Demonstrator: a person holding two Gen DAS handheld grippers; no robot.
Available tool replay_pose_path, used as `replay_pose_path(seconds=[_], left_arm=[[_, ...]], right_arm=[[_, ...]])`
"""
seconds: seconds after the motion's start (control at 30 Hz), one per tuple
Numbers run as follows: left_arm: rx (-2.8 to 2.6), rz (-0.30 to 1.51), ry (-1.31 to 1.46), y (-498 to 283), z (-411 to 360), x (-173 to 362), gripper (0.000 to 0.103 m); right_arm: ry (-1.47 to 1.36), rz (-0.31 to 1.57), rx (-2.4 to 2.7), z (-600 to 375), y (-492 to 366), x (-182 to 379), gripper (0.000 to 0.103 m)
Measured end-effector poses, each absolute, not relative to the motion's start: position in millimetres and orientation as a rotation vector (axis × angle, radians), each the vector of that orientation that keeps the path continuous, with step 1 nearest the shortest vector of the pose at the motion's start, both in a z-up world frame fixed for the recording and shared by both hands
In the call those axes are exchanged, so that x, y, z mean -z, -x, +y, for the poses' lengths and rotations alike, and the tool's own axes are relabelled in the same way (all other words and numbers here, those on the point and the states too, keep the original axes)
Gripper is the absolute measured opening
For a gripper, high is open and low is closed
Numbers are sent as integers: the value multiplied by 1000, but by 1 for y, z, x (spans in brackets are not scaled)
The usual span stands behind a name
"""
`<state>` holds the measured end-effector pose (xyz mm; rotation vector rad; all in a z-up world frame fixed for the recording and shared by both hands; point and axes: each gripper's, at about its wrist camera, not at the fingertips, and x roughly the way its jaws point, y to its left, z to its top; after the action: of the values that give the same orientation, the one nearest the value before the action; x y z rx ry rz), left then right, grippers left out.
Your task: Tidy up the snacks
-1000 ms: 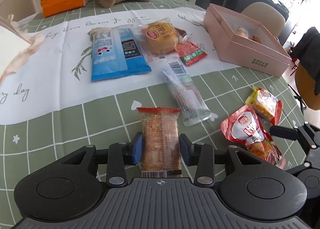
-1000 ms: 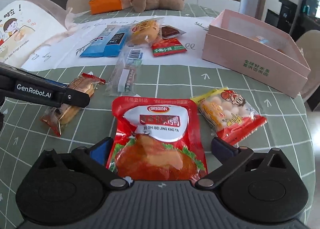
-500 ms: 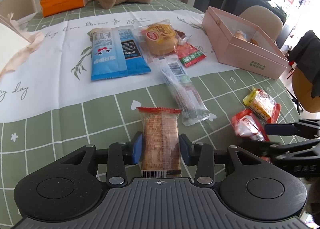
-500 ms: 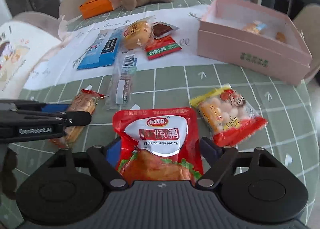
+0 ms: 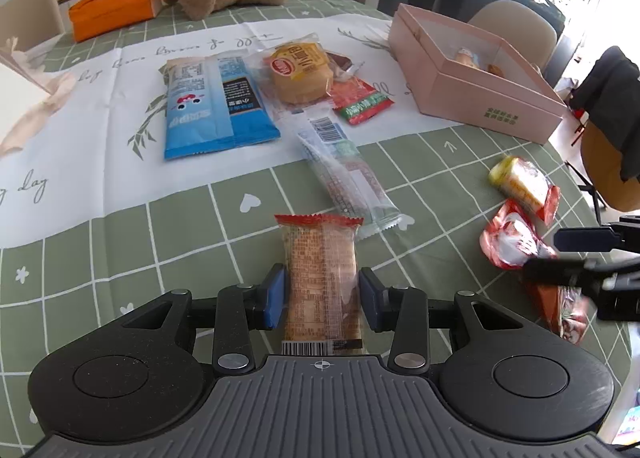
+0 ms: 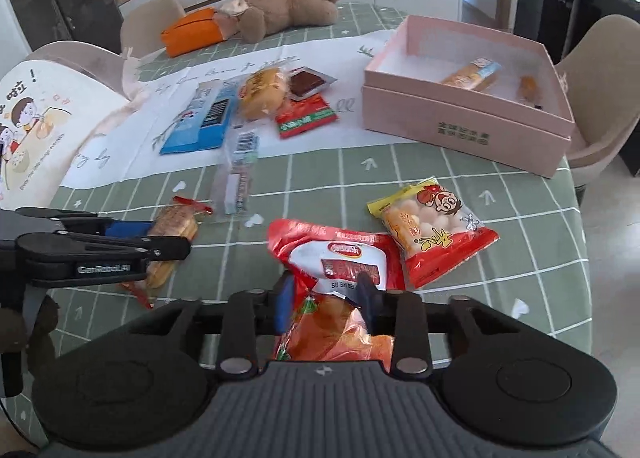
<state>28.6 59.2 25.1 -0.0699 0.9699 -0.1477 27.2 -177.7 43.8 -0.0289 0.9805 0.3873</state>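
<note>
Squeezing the red chicken snack pouch (image 6: pixel 344 278) tight between the right gripper (image 6: pixel 326 298) fingers, crumpling it just above the green checked tablecloth (image 6: pixel 460 185). Sitting half open around the biscuit packet (image 5: pixel 322 282) with the left gripper (image 5: pixel 322 296), pads just beside its edges, not pinching. Lying close beside the pouch, a yellow-red snack bag (image 6: pixel 434 230). Showing inside the pink box (image 6: pixel 464 97) only from the right wrist: a wrapped cake (image 6: pixel 472 75).
</note>
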Motion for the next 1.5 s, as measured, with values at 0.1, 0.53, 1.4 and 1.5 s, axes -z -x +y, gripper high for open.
replay_pose_path(seconds=[0.1,0.53,1.4,1.5], left_arm=[[149,971,69,-28,59,-25,43],[155,986,80,-27,57,-26,43],[201,979,91,-16,49,-25,43],[200,978,88,-16,49,-25,43]], right_arm=[[12,1013,-381,-184,-31,-32,73],[-23,974,-446,-205,-30,-34,79],[-24,993,-355,-204,-40,-18,94],[29,974,-339,-192,-37,-14,94]])
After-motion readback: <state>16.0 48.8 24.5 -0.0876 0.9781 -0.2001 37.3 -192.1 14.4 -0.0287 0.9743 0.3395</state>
